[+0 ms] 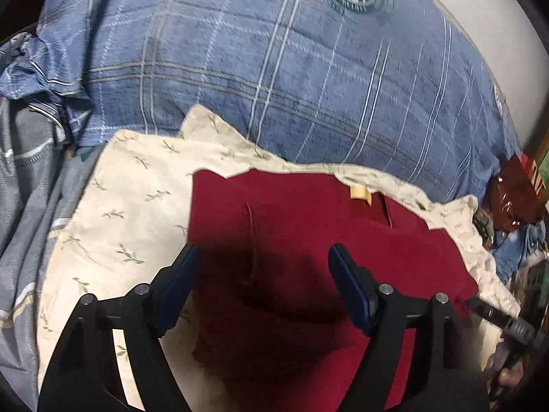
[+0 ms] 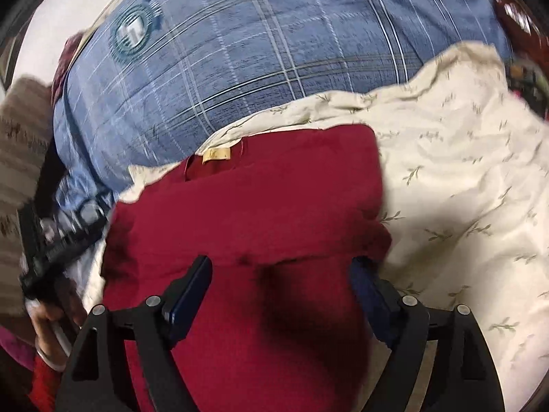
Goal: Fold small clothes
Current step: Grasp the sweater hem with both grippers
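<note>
I'm hovering both grippers, left (image 1: 262, 285) and right (image 2: 284, 292), fingers apart and gripping nothing, over the red garment (image 1: 308, 226) lying on the cream sheet (image 1: 137, 185). I'm aiming to pinch its near edge evenly.

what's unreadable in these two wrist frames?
- Red garment, left wrist view: near part hidden by the left tool and its shadow; the garment type is unclear.
- Yellow label, right wrist view: print too small.
- Right tool, right wrist view: one fingertip lost behind a red fold.
- Dark red packet, left wrist view: cut off by the edge.
</note>
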Available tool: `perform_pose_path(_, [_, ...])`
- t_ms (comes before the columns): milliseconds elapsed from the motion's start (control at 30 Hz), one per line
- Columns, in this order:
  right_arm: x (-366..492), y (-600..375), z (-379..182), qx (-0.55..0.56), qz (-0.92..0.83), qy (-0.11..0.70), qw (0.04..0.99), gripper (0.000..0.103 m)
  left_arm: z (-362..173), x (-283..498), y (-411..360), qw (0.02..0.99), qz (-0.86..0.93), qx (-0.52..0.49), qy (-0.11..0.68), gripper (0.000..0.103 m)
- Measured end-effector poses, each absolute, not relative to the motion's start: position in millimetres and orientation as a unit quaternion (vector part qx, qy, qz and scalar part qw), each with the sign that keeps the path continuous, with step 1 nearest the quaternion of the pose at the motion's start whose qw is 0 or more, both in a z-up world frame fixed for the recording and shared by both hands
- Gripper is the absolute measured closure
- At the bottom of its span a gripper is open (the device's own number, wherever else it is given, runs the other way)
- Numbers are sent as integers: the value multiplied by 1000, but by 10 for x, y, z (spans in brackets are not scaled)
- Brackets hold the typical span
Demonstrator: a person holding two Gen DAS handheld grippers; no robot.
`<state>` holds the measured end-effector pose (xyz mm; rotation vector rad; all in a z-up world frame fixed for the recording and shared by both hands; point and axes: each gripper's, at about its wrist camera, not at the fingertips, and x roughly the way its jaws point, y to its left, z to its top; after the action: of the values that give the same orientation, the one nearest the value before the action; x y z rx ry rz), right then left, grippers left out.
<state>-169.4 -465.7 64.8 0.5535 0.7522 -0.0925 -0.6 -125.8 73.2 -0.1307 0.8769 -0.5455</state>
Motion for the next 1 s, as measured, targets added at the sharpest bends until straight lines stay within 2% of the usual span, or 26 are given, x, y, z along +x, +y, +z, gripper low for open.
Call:
perform_pose_path(67, [-1652,-4729,636,290,-40,354,888,18,680,12,-1318,862,-265,-51,428,47])
perform_pose_path(133, [-1620,-4817,644,313,-36,335,888,18,652,10,-1366,858,-271,-39,435,77])
perform_pose_path(200, [-1597,-4888,645,325,-42,327,886,25,654,-6,-1379,859,-270,-29,434,80])
perform_pose_path(267, [-1638,-4925,697,318,-61,317,891,55,699,-22,-1344,860,-267,-35,433,86])
perform_pose_path(333, [-1733,-4982,731,309,-83,297,900,64,766,-46,-1301,861,-269,-45,430,86])
perform_pose_path(400, [-1711,-5048,601,314,-94,321,889,65,782,-66,-1310,861,-264,-33,434,86])
perform_pose_path(467, [-1699,-5080,518,316,-101,331,883,73,715,-67,-1337,857,-261,-25,444,86])
perform_pose_path(667, [-1745,-5039,570,294,-108,341,886,77,666,-109,-1347,856,-249,-11,453,87])
perform_pose_path(800, [-1904,-4971,681,292,-96,343,888,64,687,-171,-1310,863,-237,-6,446,83])
perform_pose_path(867, [-1979,-4876,803,264,-108,341,896,45,699,-207,-1295,866,-233,-1,443,77])
perform_pose_path(933, [-2036,-4774,948,230,-115,332,908,42,715,-238,-1278,869,-230,-1,437,61])
perform_pose_path(1000, [-2046,-4697,1063,208,-116,325,915,39,725,-270,-1259,873,-226,-3,432,52])
